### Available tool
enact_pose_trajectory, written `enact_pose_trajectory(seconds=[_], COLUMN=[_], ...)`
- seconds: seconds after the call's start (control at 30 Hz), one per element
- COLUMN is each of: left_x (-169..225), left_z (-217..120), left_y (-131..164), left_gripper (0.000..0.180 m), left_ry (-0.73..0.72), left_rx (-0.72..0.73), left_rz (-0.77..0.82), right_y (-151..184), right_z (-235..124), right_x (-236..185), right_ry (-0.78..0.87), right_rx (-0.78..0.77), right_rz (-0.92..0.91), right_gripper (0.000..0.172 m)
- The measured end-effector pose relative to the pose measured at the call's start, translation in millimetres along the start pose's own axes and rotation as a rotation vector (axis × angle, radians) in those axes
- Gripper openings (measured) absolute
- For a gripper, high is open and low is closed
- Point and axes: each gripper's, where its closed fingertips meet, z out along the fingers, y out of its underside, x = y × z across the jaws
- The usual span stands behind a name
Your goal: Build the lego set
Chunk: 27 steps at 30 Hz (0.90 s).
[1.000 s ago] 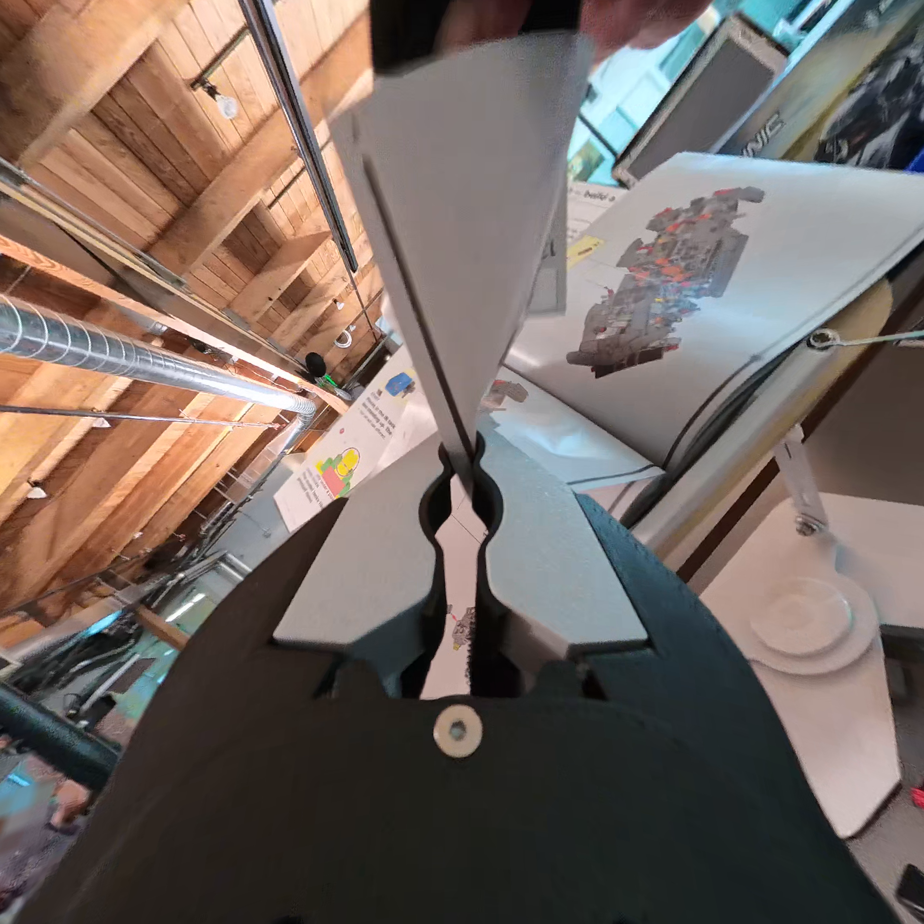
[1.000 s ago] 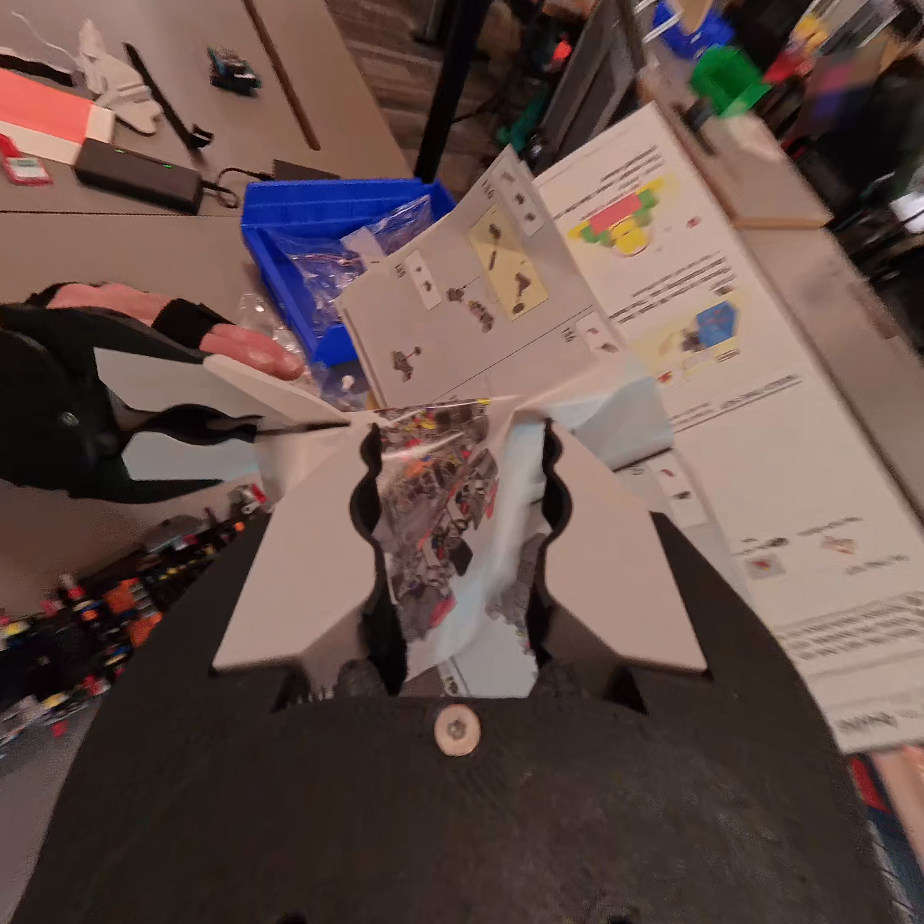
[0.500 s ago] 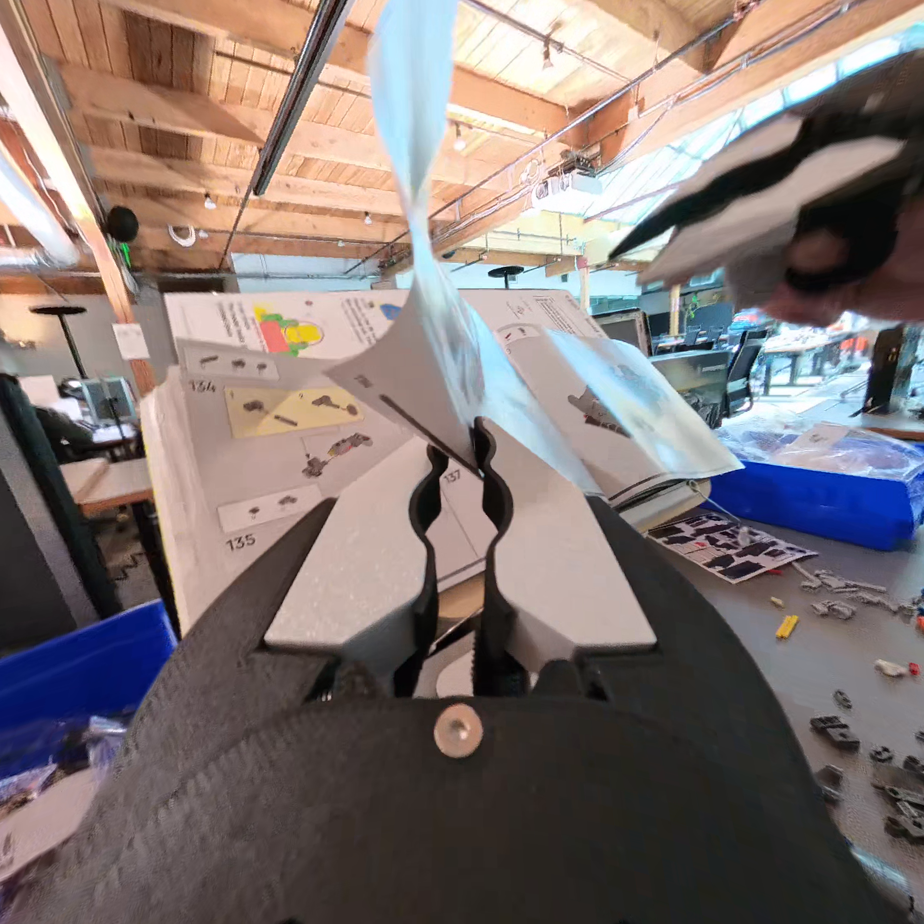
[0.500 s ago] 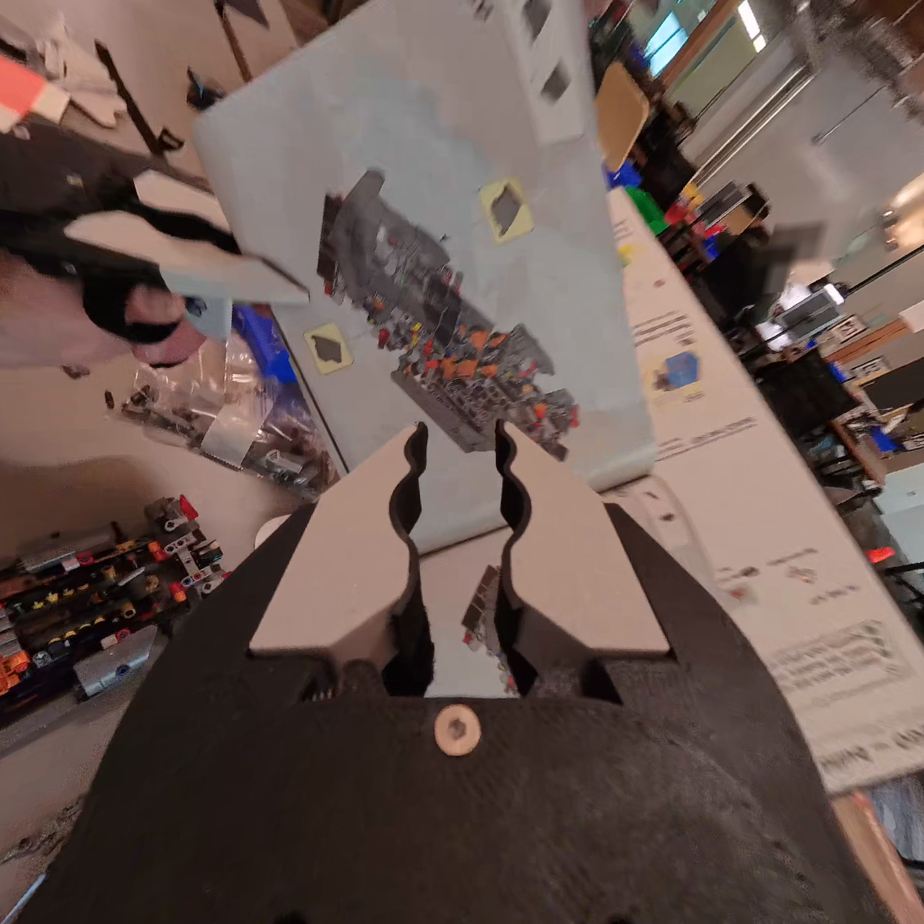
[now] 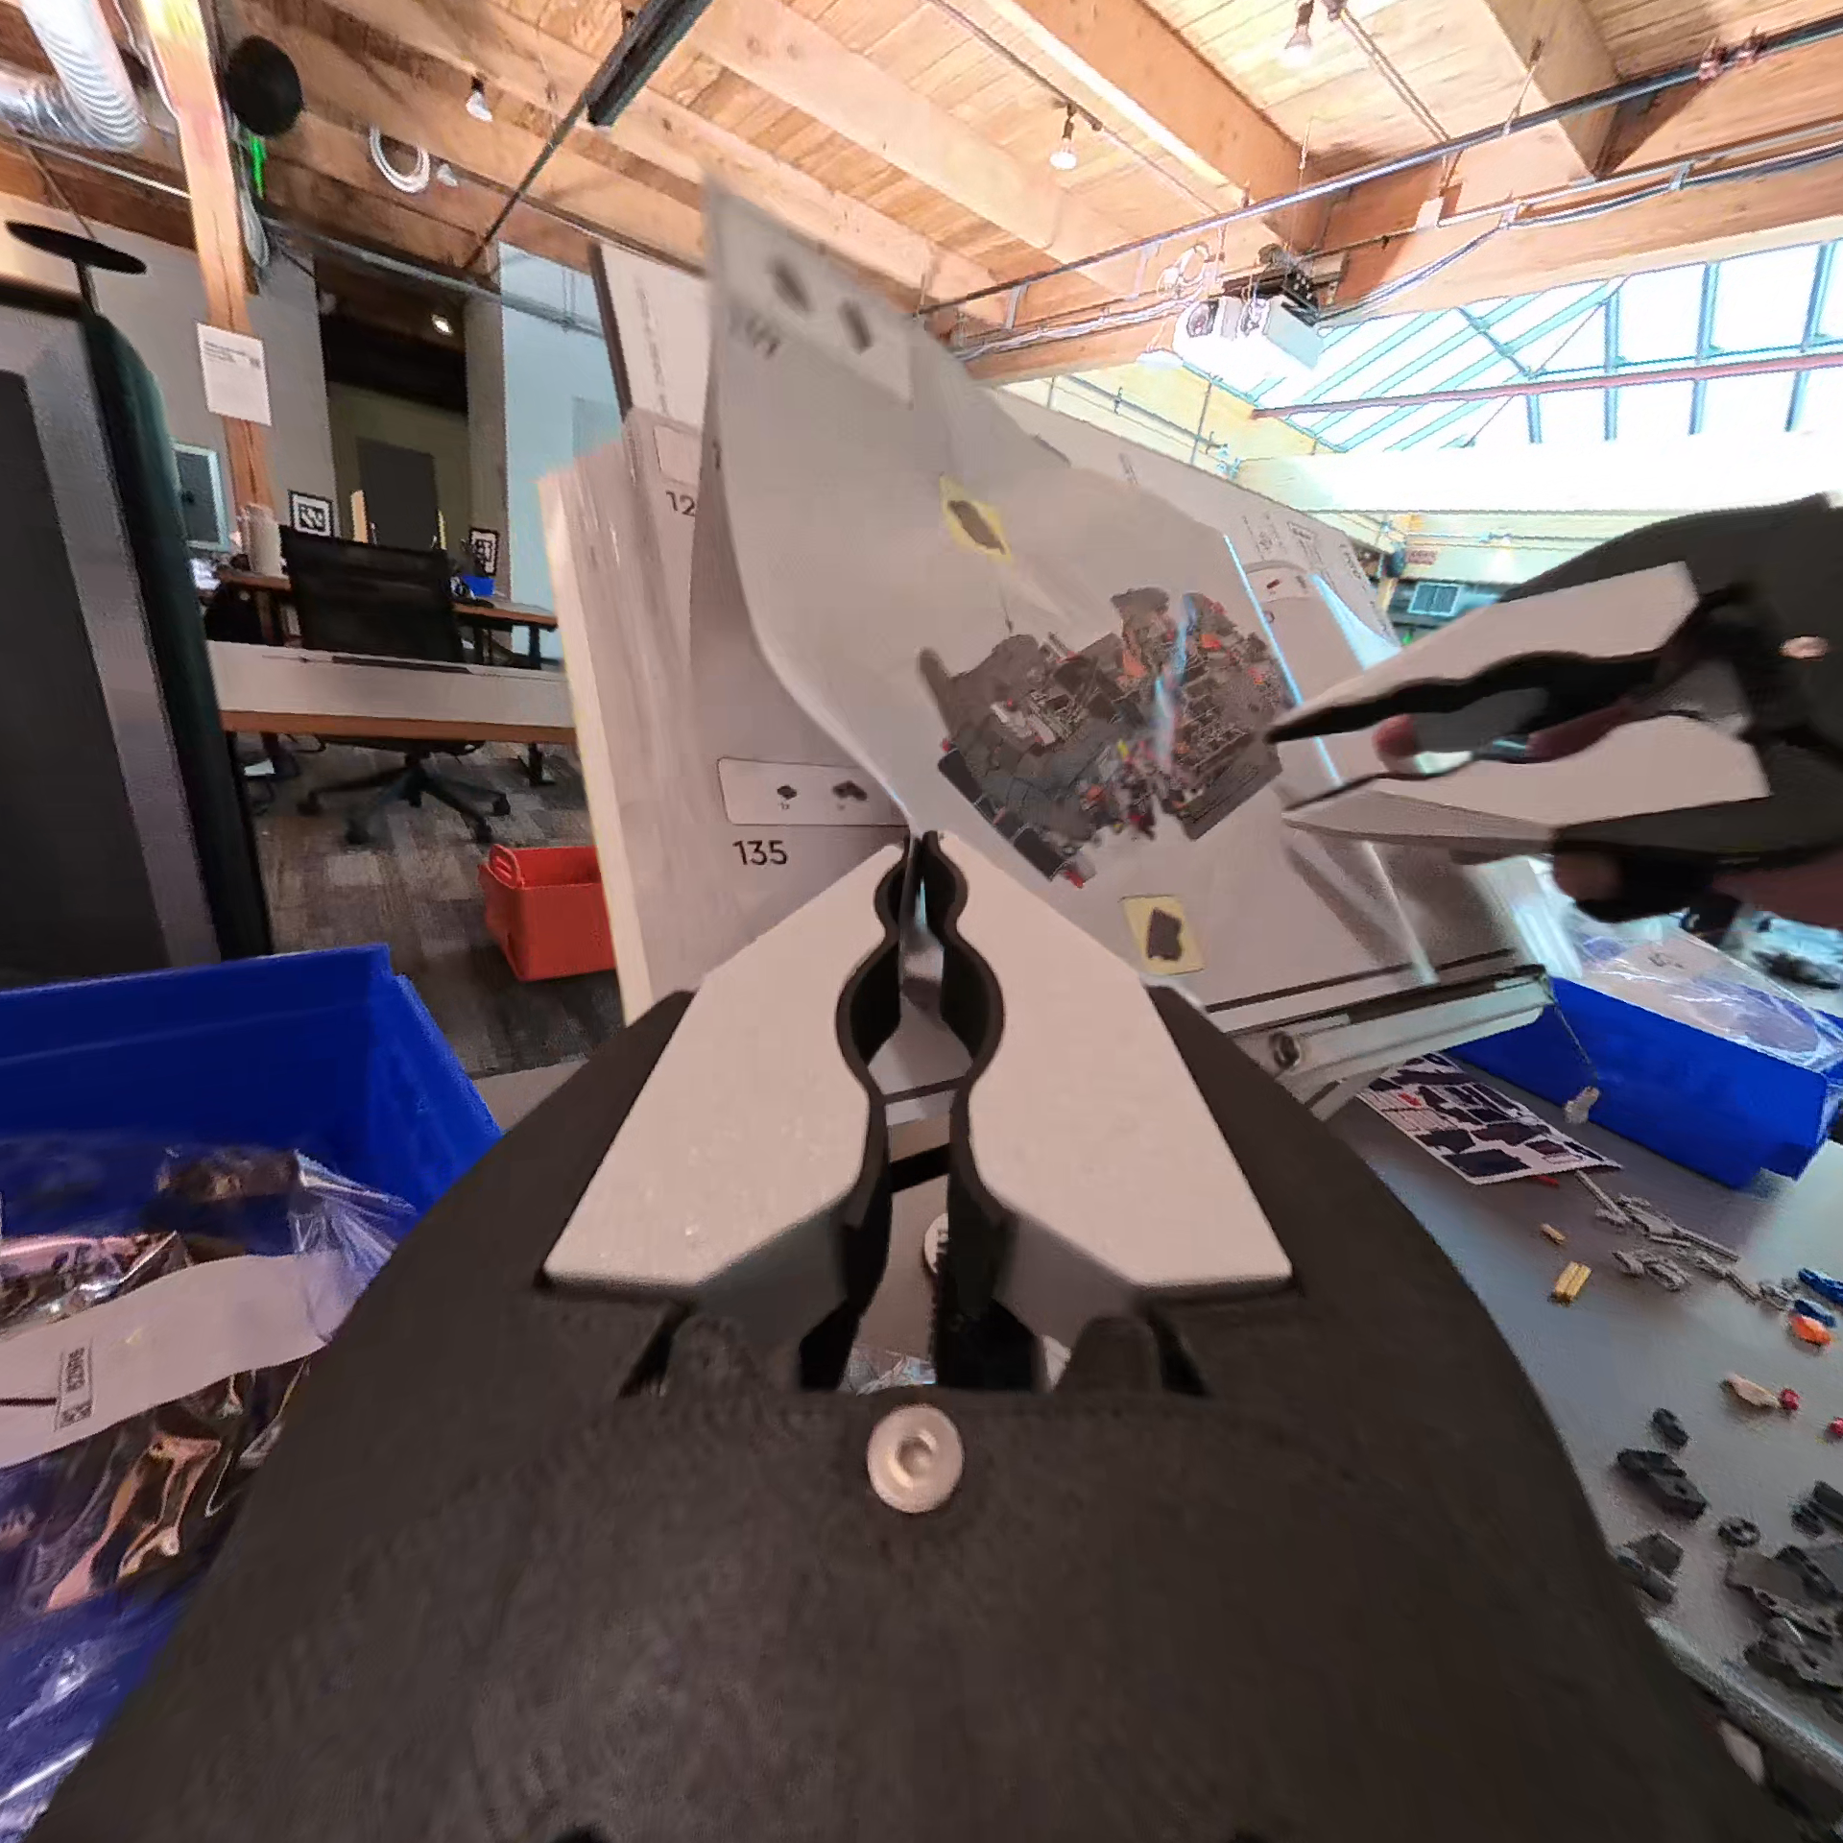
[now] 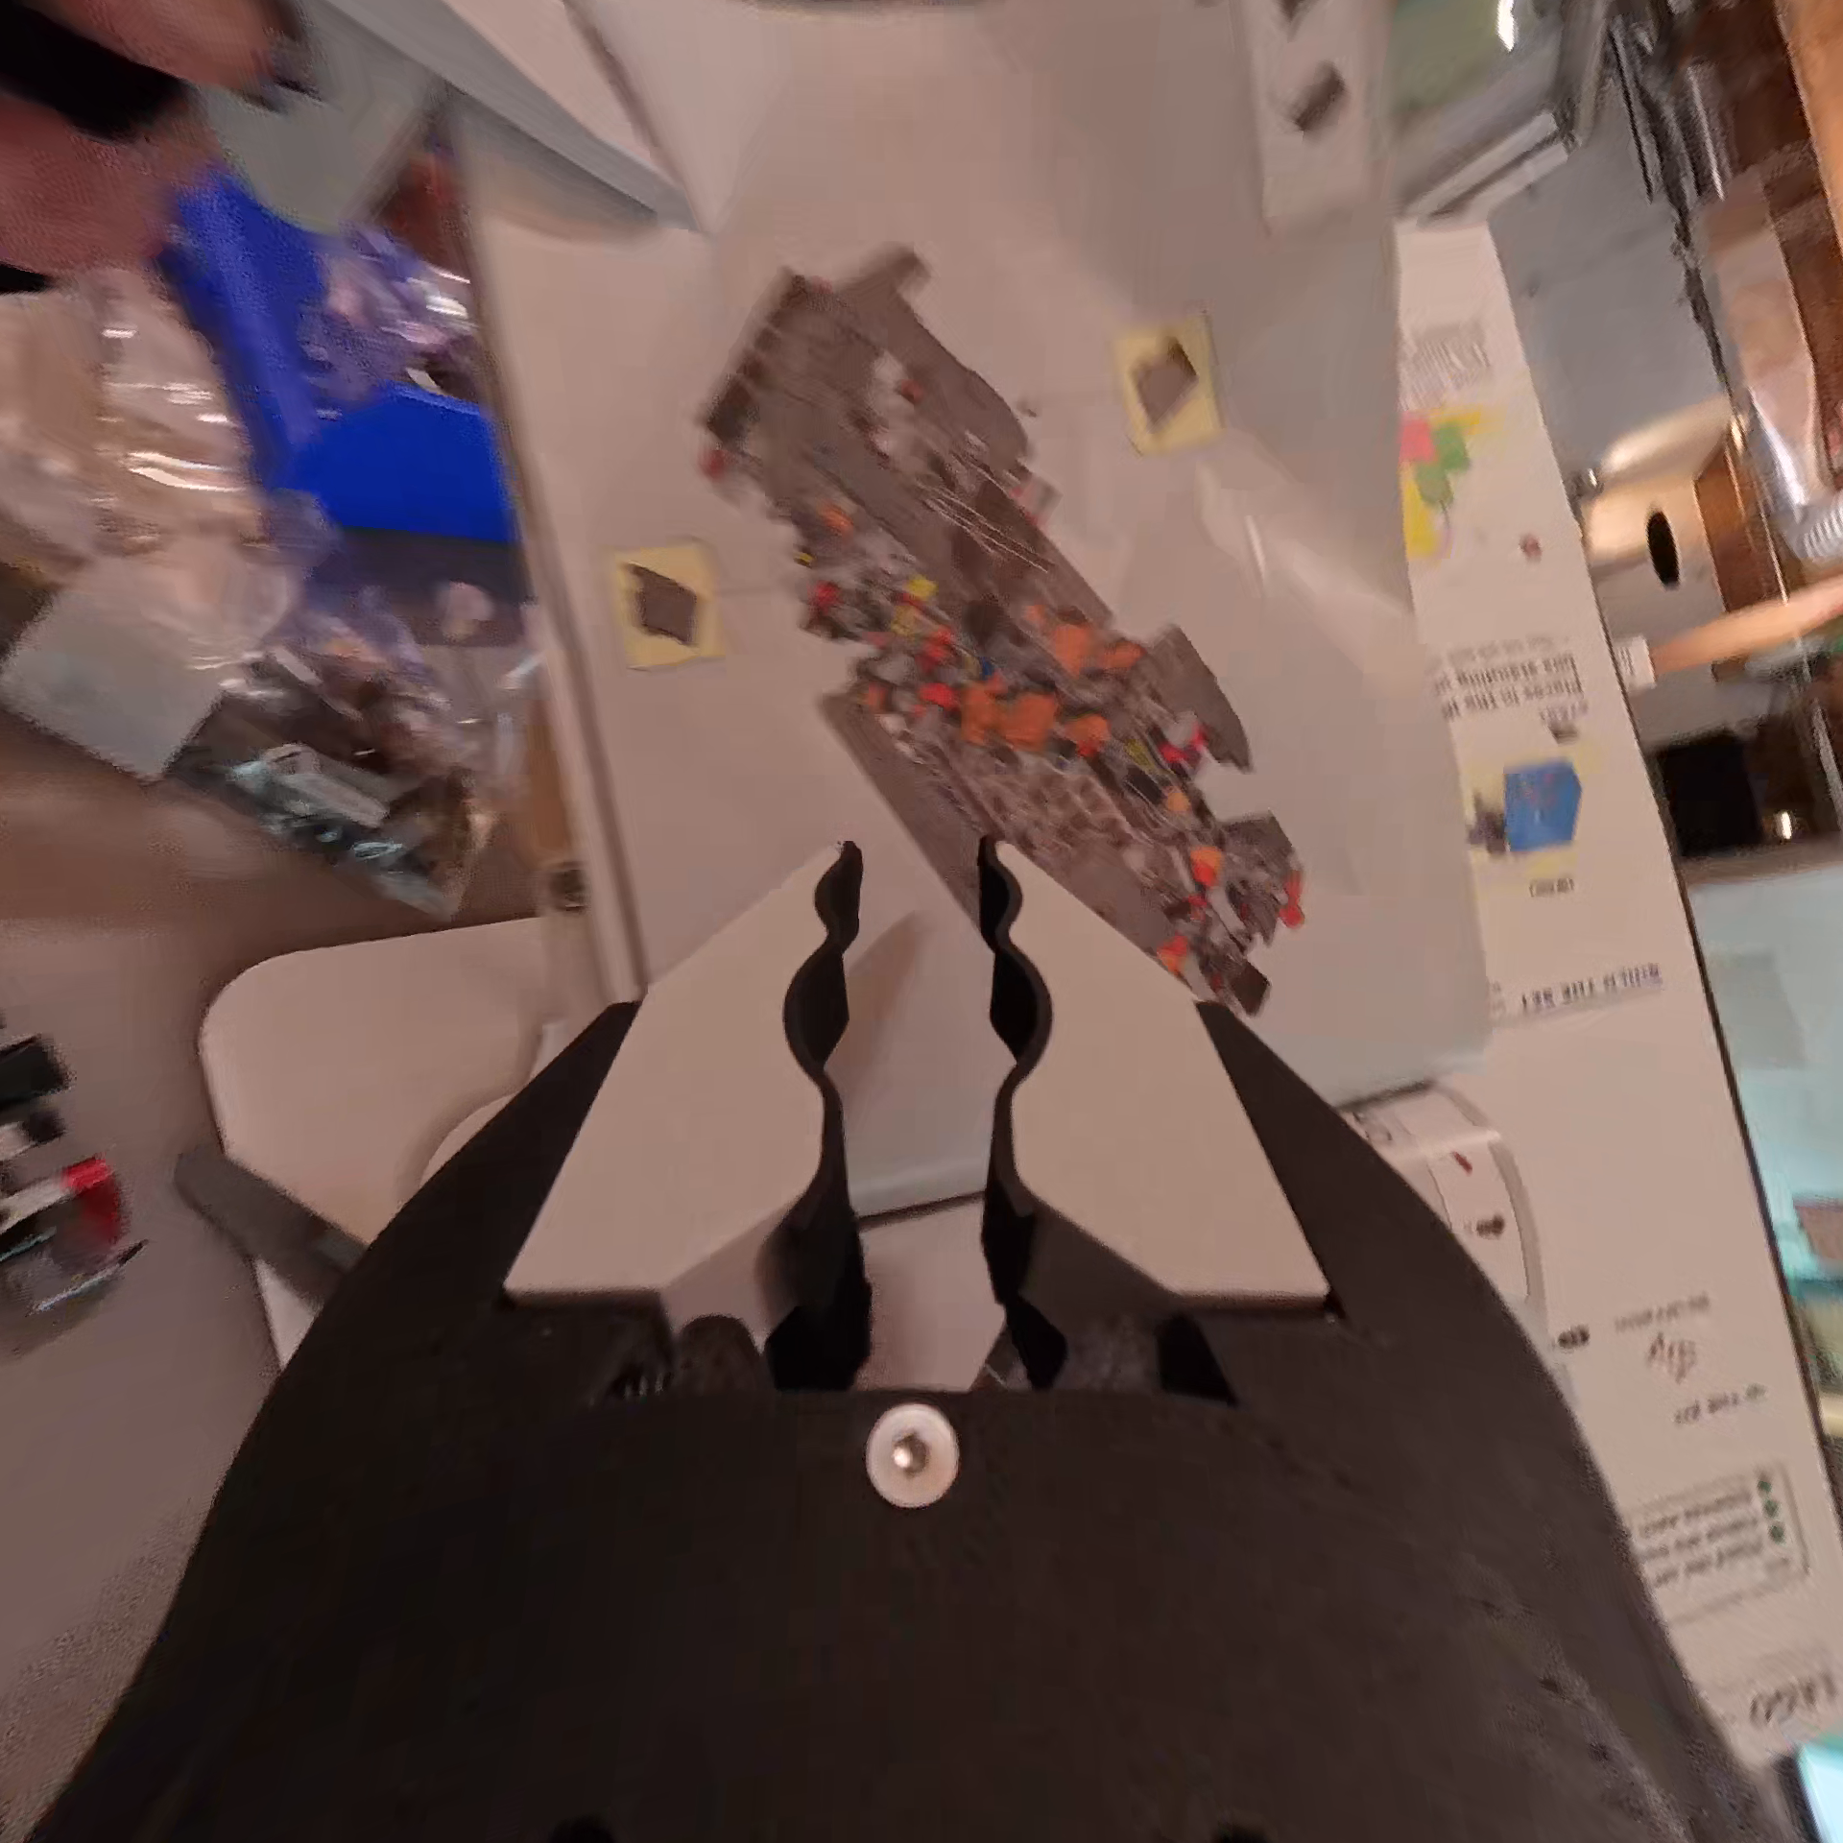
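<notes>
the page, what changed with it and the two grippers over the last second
The right gripper had the page between wide-open fingers, then backed away and narrowed; it now hangs open and empty. The page swung upright. The left gripper stays pinched shut on the page's lower edge, and the booklet stays open on its stand.

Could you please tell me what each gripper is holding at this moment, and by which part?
The left gripper pinches the booklet page at its bottom edge. The right gripper is open and holds nothing.
</notes>
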Motion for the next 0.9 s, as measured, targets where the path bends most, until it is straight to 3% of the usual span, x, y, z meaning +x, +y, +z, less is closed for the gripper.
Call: enact_pose_trajectory(seconds=[0.17,0.33,0.53,0.73,0.9], left_x=[-3.5,-5.6,-5.8,-9.9,-13.1], left_z=[5.0,3.8,2.8,5.0,7.7], left_y=[1.0,4.5,7.9,16.3,28.9], left_gripper=[0.000,0.000,0.000,0.000,0.000], left_ry=[0.005,0.008,0.015,0.009,-0.003], left_rx=[-0.020,-0.039,-0.059,-0.071,-0.097], left_rz=[0.053,0.049,0.062,0.051,0.053], right_y=[-13.6,-7.8,-3.1,-10.2,-16.9], right_z=[-6.8,26.2,46.9,39.3,30.3], right_x=[-70.4,-100.4,-102.5,-104.0,-100.8], right_ry=[-0.215,-0.195,-0.093,-0.149,-0.215], right_rx=[-0.004,-0.118,-0.240,-0.148,-0.023], right_rz=[-0.231,-0.418,-0.578,-0.447,-0.190], right_gripper=[0.013,0.009,0.000,0.000,0.000])
